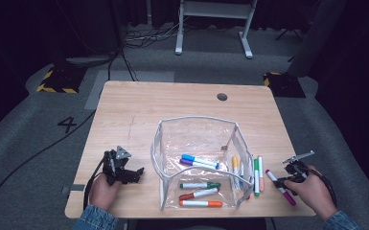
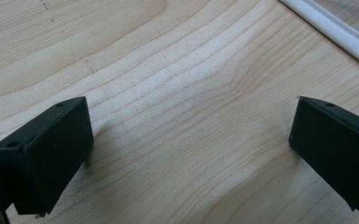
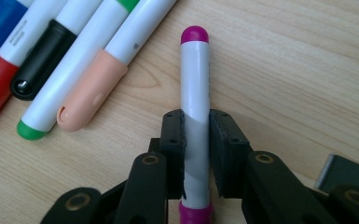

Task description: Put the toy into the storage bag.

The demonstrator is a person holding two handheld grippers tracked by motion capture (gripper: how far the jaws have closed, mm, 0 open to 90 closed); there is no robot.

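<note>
our right gripper pinches the magenta marker mid-barrel, on the table right of the clear pouch; left gripper rests spread and empty. we judge a level lift, clearing the pouch's rim, best avoids nudging the neighbouring markers.

Magenta-capped marker flat on table

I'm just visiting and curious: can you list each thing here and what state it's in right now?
Left gripper: open, empty, over bare wood.
Right gripper: shut on the magenta marker.
Magenta marker: clamped around its middle, lying along the table.
Clear pouch: open at the top, five markers lying inside.
Markers beside the pouch: lying loose on the table, capped.
</note>
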